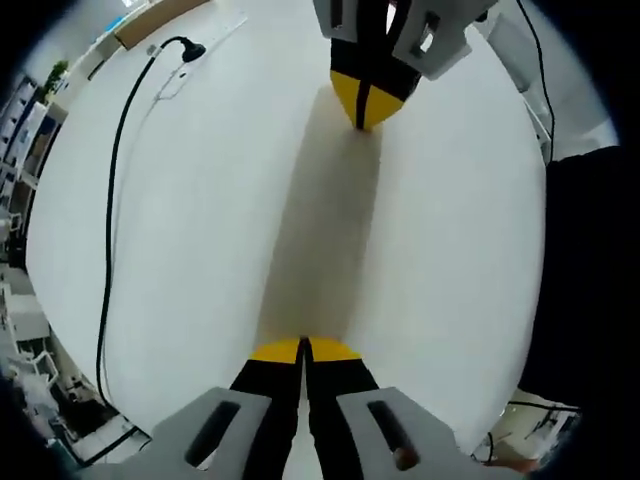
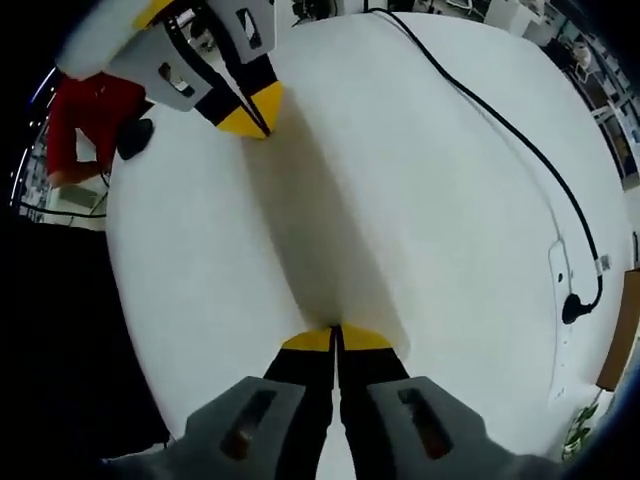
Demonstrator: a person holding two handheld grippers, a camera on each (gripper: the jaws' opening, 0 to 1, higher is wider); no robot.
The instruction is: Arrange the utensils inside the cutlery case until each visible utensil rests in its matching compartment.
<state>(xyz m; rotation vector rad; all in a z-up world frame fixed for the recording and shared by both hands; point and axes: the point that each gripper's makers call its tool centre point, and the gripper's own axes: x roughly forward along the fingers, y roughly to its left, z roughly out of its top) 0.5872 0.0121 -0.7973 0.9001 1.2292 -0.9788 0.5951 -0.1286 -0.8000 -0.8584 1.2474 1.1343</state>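
In the left gripper view my left gripper (image 1: 303,345) rises from the bottom with its yellow-tipped jaws pressed together over the bare white table (image 1: 200,250). The right gripper (image 1: 364,108) points back at it from the top, jaws also together. In the right gripper view my right gripper (image 2: 336,333) is shut with nothing between its tips, and the left gripper (image 2: 255,115) comes in from the upper left, shut too. Both grippers face each other tip to tip with a stretch of table (image 2: 420,220) between them.
A black cable (image 1: 112,220) runs along the table's left side to a plug (image 1: 190,50) by a white power strip. The same cable (image 2: 520,140) crosses the right gripper view to its plug (image 2: 572,308). A person in red (image 2: 95,120) is beyond the table edge.
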